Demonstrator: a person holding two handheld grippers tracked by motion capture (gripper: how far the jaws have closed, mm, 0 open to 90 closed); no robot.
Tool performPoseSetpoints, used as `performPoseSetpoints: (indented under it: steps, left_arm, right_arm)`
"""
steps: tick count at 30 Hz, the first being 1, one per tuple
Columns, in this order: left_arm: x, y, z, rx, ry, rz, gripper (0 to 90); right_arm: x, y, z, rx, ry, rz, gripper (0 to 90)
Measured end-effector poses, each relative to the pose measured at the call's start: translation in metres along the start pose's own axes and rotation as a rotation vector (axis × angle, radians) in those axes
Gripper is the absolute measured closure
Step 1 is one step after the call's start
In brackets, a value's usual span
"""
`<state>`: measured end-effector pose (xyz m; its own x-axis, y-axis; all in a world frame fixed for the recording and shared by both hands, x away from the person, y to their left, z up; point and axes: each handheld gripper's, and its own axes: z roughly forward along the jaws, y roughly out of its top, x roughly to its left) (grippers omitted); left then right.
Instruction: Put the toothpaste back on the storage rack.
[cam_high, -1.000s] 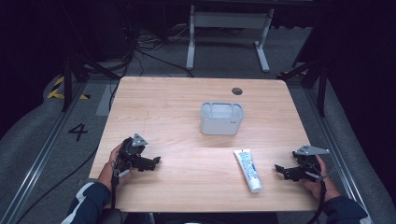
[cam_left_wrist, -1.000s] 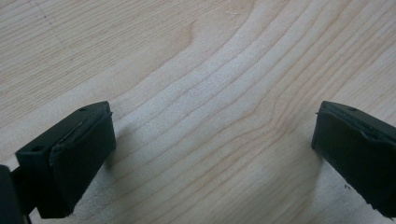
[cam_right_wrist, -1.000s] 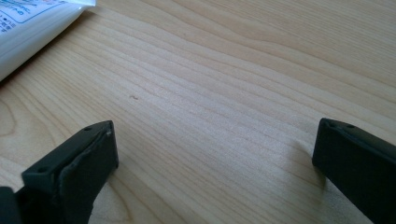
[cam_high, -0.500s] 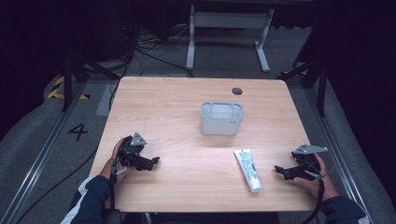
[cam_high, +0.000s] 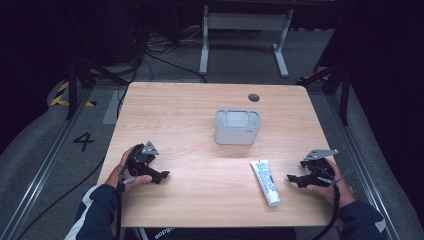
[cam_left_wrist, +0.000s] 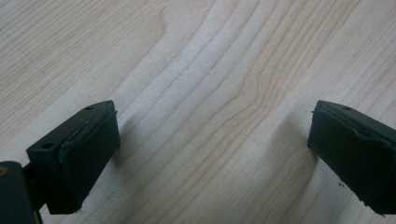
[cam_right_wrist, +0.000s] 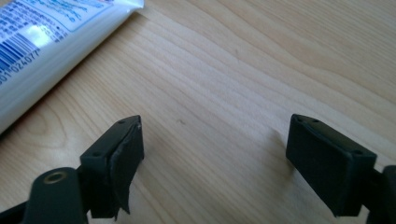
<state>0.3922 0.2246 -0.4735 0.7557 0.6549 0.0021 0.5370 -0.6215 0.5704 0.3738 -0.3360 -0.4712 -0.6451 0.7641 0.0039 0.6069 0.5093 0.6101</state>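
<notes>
Both grippers rest near the table's (cam_high: 200, 100) front edge, the left gripper (cam_high: 159, 176) and the right gripper (cam_high: 294, 178) each with jaws spread wide on nothing. The toothpaste tube (cam_high: 265, 182) lies flat just beside the right one, toward the front right corner, with a grey container (cam_high: 238, 127) at the table's middle.

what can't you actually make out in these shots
- Print on the toothpaste tube: too small in the high view; in the right gripper view the frame's left and top edges cut the tube off, cap included.
- Inside of the grey container: too small and shallow-angled in the high view to tell whether it holds anything.
- Left claw and right claw: bodies cut off by the bottom edge of their own views.
</notes>
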Motion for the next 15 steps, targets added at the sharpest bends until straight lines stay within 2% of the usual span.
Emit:
performPoseSetpoints:
  steps: [6,7,9,11,13,15]
  left_arm:
    - [-0.013,0.003,0.001,0.006,-0.031,0.042,2.7]
    - [-0.016,0.002,0.003,-0.007,-0.029,0.019,2.2]
    - [-0.019,0.001,0.006,-0.047,-0.022,0.012,1.1]
    - [-0.019,-0.001,0.006,-0.059,-0.018,0.018,0.5]
    - [-0.02,-0.004,0.008,-0.105,-0.013,-0.001,0.5]
    - [-0.021,-0.006,0.008,-0.111,-0.007,-0.008,0.5]
  right_arm:
    - [0.004,0.011,0.001,-0.019,0.042,0.006,20.7]
    - [0.005,0.012,0.0,-0.023,0.046,0.012,21.4]
    - [0.008,0.016,-0.002,-0.022,0.052,0.021,23.0]
    - [0.013,0.019,-0.005,-0.026,0.064,0.03,23.3]
    - [0.019,0.022,-0.008,-0.032,0.056,0.031,23.4]
    - [0.025,0.026,-0.011,-0.045,0.073,0.03,23.4]
